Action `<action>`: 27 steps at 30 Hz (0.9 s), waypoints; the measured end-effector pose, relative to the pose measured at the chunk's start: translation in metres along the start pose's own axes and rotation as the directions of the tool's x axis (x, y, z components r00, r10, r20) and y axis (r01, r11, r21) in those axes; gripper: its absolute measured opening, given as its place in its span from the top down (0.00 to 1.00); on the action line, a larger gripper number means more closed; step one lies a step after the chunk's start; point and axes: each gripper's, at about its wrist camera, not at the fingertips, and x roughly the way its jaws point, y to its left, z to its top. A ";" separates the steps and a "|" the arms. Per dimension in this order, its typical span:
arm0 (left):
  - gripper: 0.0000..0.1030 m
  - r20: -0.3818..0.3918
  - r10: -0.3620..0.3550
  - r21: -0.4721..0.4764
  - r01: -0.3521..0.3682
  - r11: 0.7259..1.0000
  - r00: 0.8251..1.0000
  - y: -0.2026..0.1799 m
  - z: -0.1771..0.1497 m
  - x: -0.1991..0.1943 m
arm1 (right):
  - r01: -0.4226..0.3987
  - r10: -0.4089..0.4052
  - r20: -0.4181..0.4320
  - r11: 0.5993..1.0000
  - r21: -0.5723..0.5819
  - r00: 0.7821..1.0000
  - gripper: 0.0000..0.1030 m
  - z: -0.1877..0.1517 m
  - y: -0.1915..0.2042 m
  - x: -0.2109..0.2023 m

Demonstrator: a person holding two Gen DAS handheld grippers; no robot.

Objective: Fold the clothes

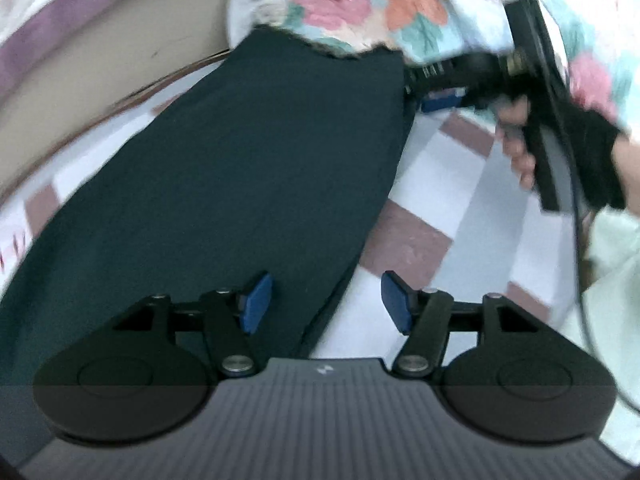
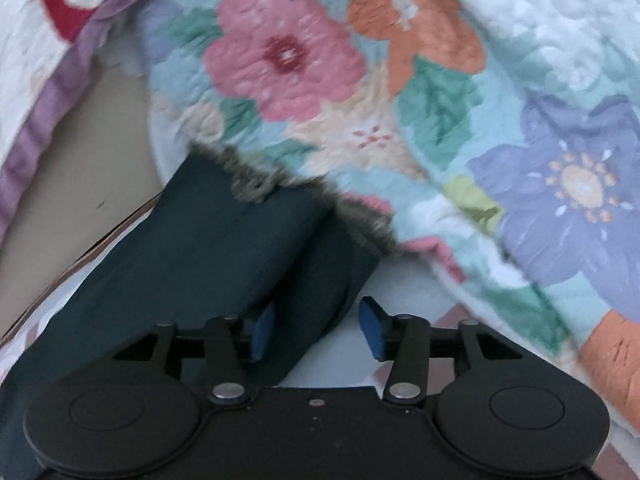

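We have a dark teal garment [image 1: 224, 168] lying long and flat on the checked bed sheet [image 1: 416, 240], its frayed far end [image 2: 256, 180] touching the floral quilt [image 2: 440, 92]. In the right wrist view it looks doubled lengthwise, two layers showing at the near end, so we judge one fold made and the crosswise folds still to do. Our left hand-held gripper [image 1: 327, 304] stands wide over the garment's right edge, gripping nothing. Our right hand-held gripper [image 2: 316, 330] is also wide, cloth between its pads but not pinched.
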 end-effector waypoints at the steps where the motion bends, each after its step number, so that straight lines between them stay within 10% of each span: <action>1: 0.44 0.001 0.029 0.027 -0.029 0.999 1.000 -0.003 0.003 0.005 | 0.004 -0.005 0.008 1.000 0.023 1.000 0.45 0.003 -0.004 0.004; 5: 0.90 0.025 0.075 0.019 -0.075 0.997 0.997 0.005 0.014 0.015 | -0.010 0.004 0.043 0.991 0.130 0.999 0.57 0.014 -0.016 0.008; 6: 0.90 0.031 0.069 -0.036 -0.068 0.997 0.997 0.015 0.016 0.014 | -0.037 0.028 0.068 0.991 0.132 0.997 0.91 0.015 -0.016 0.004; 11: 0.93 0.090 -0.080 -0.371 0.108 0.923 0.993 0.080 0.021 0.002 | -0.123 0.109 0.225 0.991 0.048 0.968 0.93 0.026 -0.015 -0.052; 13: 0.93 0.116 -0.127 -0.468 0.167 0.868 0.985 0.099 0.018 0.000 | -0.003 -0.006 0.223 0.999 0.038 0.975 1.00 0.027 -0.028 -0.055; 17: 0.93 0.133 -0.130 -0.488 0.179 0.854 0.983 0.104 0.010 -0.002 | 0.127 -0.163 0.217 0.978 0.167 0.963 0.98 0.023 -0.071 -0.058; 20: 0.93 0.126 -0.123 -0.492 0.170 0.854 0.984 0.098 0.009 0.002 | 0.065 -0.095 0.190 0.985 0.159 0.977 0.89 0.012 -0.065 -0.065; 24: 0.92 0.119 -0.129 -0.493 0.171 0.853 0.985 0.094 0.010 0.011 | -0.046 0.020 0.136 0.980 0.192 0.990 0.50 -0.008 -0.052 -0.058; 27: 0.90 0.104 -0.124 -0.469 0.159 0.869 0.987 0.089 0.009 0.014 | -0.094 0.066 0.110 0.960 0.264 0.992 0.47 -0.020 -0.051 -0.048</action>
